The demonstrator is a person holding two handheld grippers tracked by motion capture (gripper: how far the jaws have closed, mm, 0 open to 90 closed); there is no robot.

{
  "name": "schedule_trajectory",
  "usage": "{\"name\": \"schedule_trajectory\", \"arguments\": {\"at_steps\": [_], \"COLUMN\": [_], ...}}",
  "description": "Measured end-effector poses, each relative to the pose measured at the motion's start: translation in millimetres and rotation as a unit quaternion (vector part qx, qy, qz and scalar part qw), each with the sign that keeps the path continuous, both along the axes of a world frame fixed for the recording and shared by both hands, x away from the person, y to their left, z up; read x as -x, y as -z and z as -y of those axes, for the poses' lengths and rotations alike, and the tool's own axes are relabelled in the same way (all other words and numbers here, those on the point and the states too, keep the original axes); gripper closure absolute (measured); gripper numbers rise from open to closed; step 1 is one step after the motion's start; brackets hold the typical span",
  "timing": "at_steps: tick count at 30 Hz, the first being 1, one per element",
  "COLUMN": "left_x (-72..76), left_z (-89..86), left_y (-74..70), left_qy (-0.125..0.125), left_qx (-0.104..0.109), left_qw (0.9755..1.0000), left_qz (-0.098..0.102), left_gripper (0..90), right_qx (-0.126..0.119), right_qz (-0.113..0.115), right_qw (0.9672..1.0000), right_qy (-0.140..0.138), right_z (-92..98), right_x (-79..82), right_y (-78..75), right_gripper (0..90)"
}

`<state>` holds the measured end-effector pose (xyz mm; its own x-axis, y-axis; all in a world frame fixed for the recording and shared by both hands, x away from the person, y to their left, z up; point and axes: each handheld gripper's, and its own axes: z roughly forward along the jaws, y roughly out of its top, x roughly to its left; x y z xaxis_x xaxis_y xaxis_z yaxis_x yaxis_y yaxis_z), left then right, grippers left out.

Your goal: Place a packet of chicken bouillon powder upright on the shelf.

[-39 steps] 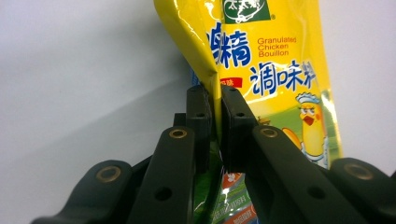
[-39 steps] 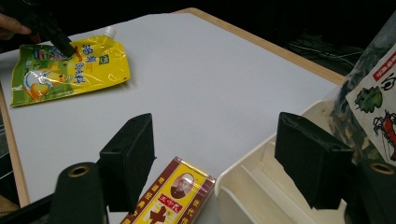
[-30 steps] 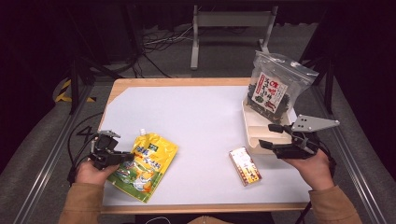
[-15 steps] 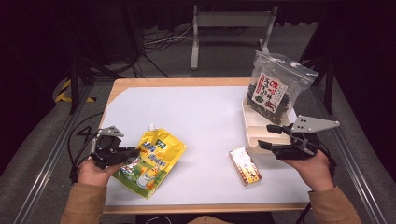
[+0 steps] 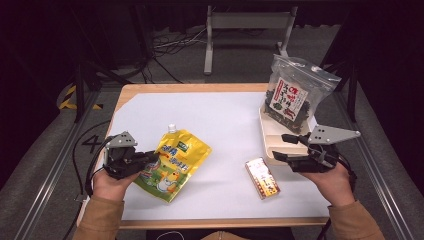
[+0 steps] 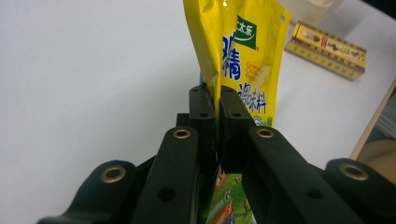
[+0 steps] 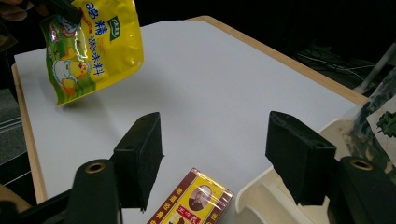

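A yellow spouted pouch (image 5: 176, 161) hangs tilted above the white table top, lifted clear of it in the right gripper view (image 7: 91, 42). My left gripper (image 5: 151, 158) is shut on the pouch's edge; in the left gripper view the jaws (image 6: 218, 100) pinch the yellow film (image 6: 243, 60). My right gripper (image 5: 281, 147) stands open at the right, with nothing between its fingers (image 7: 217, 149). It hovers over the front corner of a cream tray (image 5: 268, 145), just beyond a small red-and-gold box (image 5: 263, 178).
A clear bag of dark dried food (image 5: 292, 92) stands upright in the tray's far end. The box (image 7: 194, 200) lies flat near the table's front edge. The white mat (image 5: 220, 115) is bare in the middle and at the back. Cables and a metal stand lie beyond.
My left gripper has risen and moved right with the pouch, which has come up off the table. The right gripper has barely moved.
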<state>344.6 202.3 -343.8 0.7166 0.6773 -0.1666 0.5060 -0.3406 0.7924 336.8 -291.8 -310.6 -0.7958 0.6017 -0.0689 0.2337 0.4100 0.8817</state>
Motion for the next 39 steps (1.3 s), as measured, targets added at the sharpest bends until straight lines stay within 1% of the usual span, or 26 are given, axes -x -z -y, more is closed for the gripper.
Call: {"name": "schedule_trajectory", "arguments": {"at_steps": [1, 2, 4, 5, 7, 10, 13, 14, 15, 18, 22, 25, 28, 29, 30, 32, 33, 35, 36, 37, 38, 39], "left_x": [-0.6, -0.9, -1.1, 0.4, 1.8, 4.2, 4.9, 5.1, 6.0, 8.4, 11.5, 12.6, 13.1, 13.8, 14.3, 15.4, 16.1, 17.2, 17.0, 16.6, 16.8, 16.1], "left_z": [1.1, 2.2, 5.5, 8.3, 11.0, 14.5, 18.2, 19.8, 22.1, 28.8, 35.4, 38.3, 41.3, 42.2, 43.4, 44.7, 45.9, 48.2, 49.2, 49.7, 51.2, 51.9], "left_y": [0.9, 1.5, 2.5, 2.4, 1.5, -0.3, -0.9, -1.2, -1.2, -3.7, -6.4, -6.9, -7.1, -7.3, -7.6, -8.1, -8.4, -8.8, -8.8, -8.6, -7.7, -7.4], "left_qy": [0.002, 0.003, 0.005, 0.002, 0.002, 0.002, 0.007, 0.008, 0.007, 0.01, 0.011, 0.01, 0.01, 0.01, 0.01, 0.012, 0.011, 0.013, 0.016, 0.018, 0.018, 0.022], "left_qx": [0.009, 0.012, 0.017, 0.022, 0.025, 0.039, 0.054, 0.054, 0.06, 0.057, 0.067, 0.075, 0.082, 0.083, 0.084, 0.086, 0.087, 0.092, 0.093, 0.093, 0.099, 0.099], "left_qw": [1.0, 0.9999, 0.9997, 0.9996, 0.9992, 0.9982, 0.9976, 0.9974, 0.9971, 0.9964, 0.9951, 0.9945, 0.9935, 0.9934, 0.9928, 0.9926, 0.9922, 0.9917, 0.992, 0.9919, 0.9915, 0.9915], "left_qz": [0.001, 0.003, 0.015, 0.018, 0.031, 0.046, 0.042, 0.047, 0.046, 0.062, 0.072, 0.072, 0.078, 0.078, 0.085, 0.085, 0.088, 0.089, 0.084, 0.084, 0.081, 0.082], "left_gripper": [86.1, 86.0, 86.1, 86.1, 86.1, 86.2, 86.1, 86.1, 86.2, 86.1, 86.2, 86.3, 86.3, 86.3, 86.3, 86.4, 86.4, 86.3, 86.3, 86.3, 86.3, 86.3], "right_qx": [0.001, 0.0, 0.0, 0.0, 0.0, 0.001, 0.004, 0.004, 0.004, 0.002, 0.003, 0.002, 0.001, -0.003, -0.004, -0.012, -0.012, -0.019, -0.022, -0.027, -0.03, -0.032], "right_qz": [0.001, 0.0, 0.002, 0.004, 0.005, 0.005, 0.001, 0.001, -0.002, -0.009, -0.014, -0.023, -0.034, -0.04, -0.043, -0.054, -0.054, -0.058, -0.061, -0.062, -0.061, -0.058], "right_qw": [1.0, 1.0, 1.0, 1.0, 0.9999, 0.9999, 0.9997, 0.9997, 0.9996, 0.9993, 0.9987, 0.9981, 0.9973, 0.9969, 0.9966, 0.9957, 0.9957, 0.9949, 0.9945, 0.9939, 0.9938, 0.9937], "right_qy": [-0.001, -0.003, -0.005, -0.007, -0.01, -0.015, -0.022, -0.024, -0.027, -0.037, -0.049, -0.057, -0.066, -0.068, -0.069, -0.075, -0.075, -0.08, -0.083, -0.087, -0.088, -0.09], "right_z": [-1.0, -2.0, -3.9, -5.1, -7.6, -12.0, -16.9, -18.3, -20.4, -27.7, -38.8, -48.4, -57.5, -61.7, -63.7, -70.6, -70.6, -76.7, -79.4, -81.9, -83.6, -86.6], "right_x": [0.2, 0.8, 1.1, 1.3, 1.9, 2.5, 2.5, 2.5, 2.6, 2.3, 1.2, -0.9, -3.9, -5.7, -6.7, -9.5, -9.5, -10.9, -11.2, -11.4, -11.6, -11.9], "right_y": [-0.3, -0.8, -1.6, -2.2, -3.2, -3.6, -3.0, -2.8, -2.5, -0.8, 2.3, 6.7, 12.1, 14.9, 16.2, 20.1, 20.1, 23.1, 24.3, 25.7, 26.9, 29.0], "right_gripper": [37.6, 38.3, 38.5, 39.0, 39.2, 39.4, 40.0, 40.2, 40.6, 40.8, 40.7, 40.5, 40.2, 40.2, 40.2, 40.2, 40.2, 40.2, 40.2, 40.2, 40.3, 40.4]}}
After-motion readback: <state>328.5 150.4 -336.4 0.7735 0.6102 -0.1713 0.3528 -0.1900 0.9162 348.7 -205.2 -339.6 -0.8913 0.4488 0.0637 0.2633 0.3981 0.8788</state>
